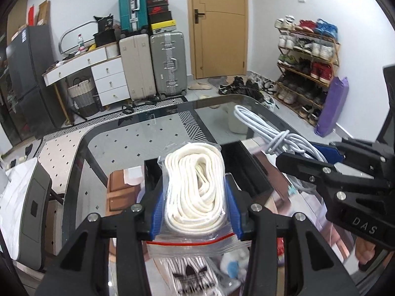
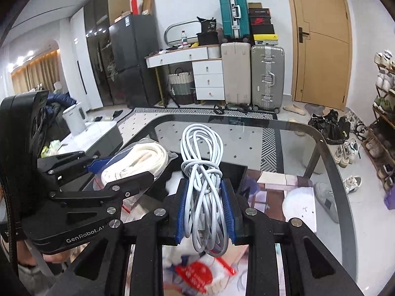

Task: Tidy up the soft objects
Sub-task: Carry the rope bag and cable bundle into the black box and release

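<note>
My left gripper (image 1: 195, 187) is shut on a clear zip bag of coiled white rope (image 1: 195, 185), held above the glass table (image 1: 111, 135). The bag also shows in the right wrist view (image 2: 138, 162), at the left. My right gripper (image 2: 205, 197) is shut on a knotted bundle of pale grey cable (image 2: 202, 162), also held above the table. In the left wrist view the cable (image 1: 271, 133) and right gripper (image 1: 323, 157) are at the right. A black box (image 1: 249, 167) lies under both loads.
Under the grippers lie soft items: a striped Adidas piece (image 1: 190, 273), a red packet (image 2: 195, 273), white fluff (image 2: 298, 199). Beyond the table stand suitcases (image 1: 167, 64), a white dresser (image 1: 108, 76), a door (image 1: 219, 24) and a shoe rack (image 1: 306, 61).
</note>
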